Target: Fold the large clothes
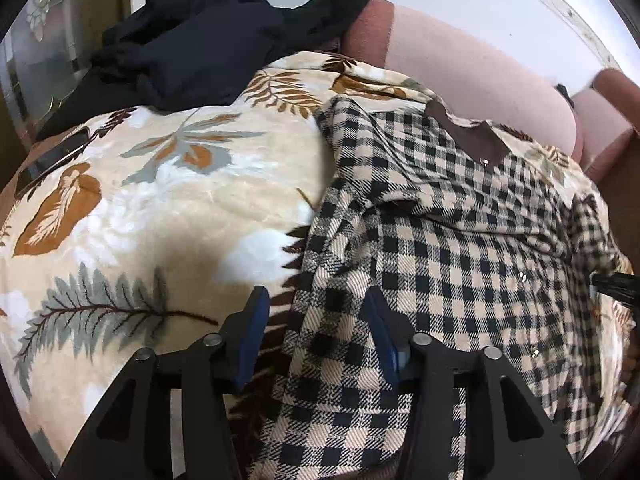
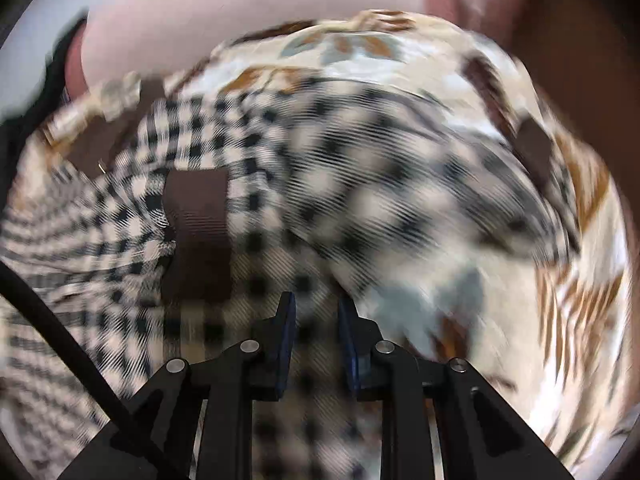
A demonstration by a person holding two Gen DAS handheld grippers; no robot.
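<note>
With both the left gripper [image 1: 316, 344] and right gripper [image 2: 316, 340] spread empty, the shirt [image 1: 440, 248] hem should be pinched squarely on the blanket [image 1: 140, 200].

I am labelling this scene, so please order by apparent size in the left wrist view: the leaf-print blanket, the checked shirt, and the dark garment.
1. leaf-print blanket: covers the most area.
2. checked shirt: close behind, but it lies near the camera, so this rank is unsure.
3. dark garment: smallest, though also farthest away.
</note>
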